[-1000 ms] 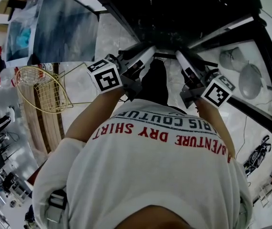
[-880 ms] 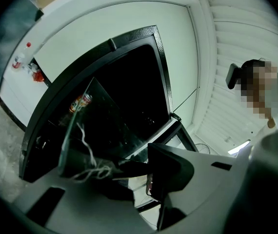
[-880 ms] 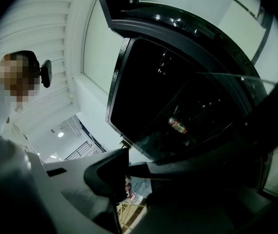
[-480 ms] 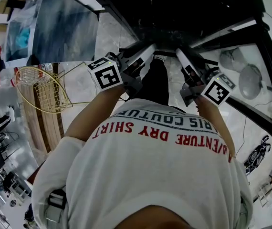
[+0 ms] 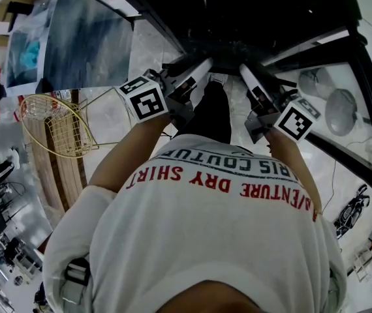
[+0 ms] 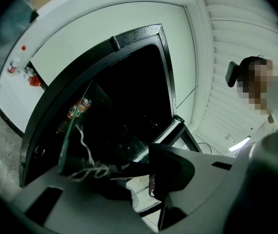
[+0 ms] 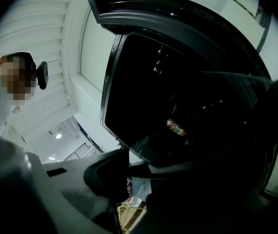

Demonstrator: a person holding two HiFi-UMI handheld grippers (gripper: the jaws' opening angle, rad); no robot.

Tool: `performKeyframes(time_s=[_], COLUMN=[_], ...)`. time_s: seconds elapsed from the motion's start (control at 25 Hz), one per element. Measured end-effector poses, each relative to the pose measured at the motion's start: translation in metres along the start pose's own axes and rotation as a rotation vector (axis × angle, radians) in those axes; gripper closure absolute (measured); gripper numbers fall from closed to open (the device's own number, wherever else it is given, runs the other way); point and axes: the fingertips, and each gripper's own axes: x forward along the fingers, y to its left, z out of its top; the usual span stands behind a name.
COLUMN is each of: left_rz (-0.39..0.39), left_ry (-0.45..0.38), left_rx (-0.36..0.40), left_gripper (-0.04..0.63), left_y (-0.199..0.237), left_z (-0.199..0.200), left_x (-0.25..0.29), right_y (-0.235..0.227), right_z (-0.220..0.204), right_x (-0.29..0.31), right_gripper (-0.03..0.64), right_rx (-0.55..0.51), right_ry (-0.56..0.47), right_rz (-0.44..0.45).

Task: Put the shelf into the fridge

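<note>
One black fridge (image 5: 238, 12) stands open at the far side, its interior dark. Glass shelf (image 6: 102, 123) is held level-ish in front of the person, with its far part reaching into the fridge opening; whether it sits on a rail cannot be told. Wire basket (image 5: 55, 122) lies on the floor to the left, well apart from the fridge. Left gripper (image 5: 199, 67) has its jaws clamped on the shelf's near edge at the left. Right gripper (image 5: 246, 72) has its jaws clamped on the same edge at the right. Can (image 6: 79, 107) lies inside the fridge beyond the shelf, seen through the glass from both gripper views.
</note>
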Motion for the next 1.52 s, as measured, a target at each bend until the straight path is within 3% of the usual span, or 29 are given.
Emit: performKeyframes(time_s=[1.0, 1.52], left_rz=[-0.022, -0.033], left_ry=[-0.007, 0.062], left_rx=[0.047, 0.118], left_gripper=[0.463, 0.390], left_y=[0.011, 0.012], left_z=[0.018, 0.018], left_x=[0.012, 0.023], right_y=[-0.010, -0.014], right_z=[0.014, 0.029], right_x=[0.016, 0.026], right_gripper=[0.505, 0.502], right_rx=[0.002, -0.016], right_ry=[-0.021, -0.037], right_rz=[-0.009, -0.002])
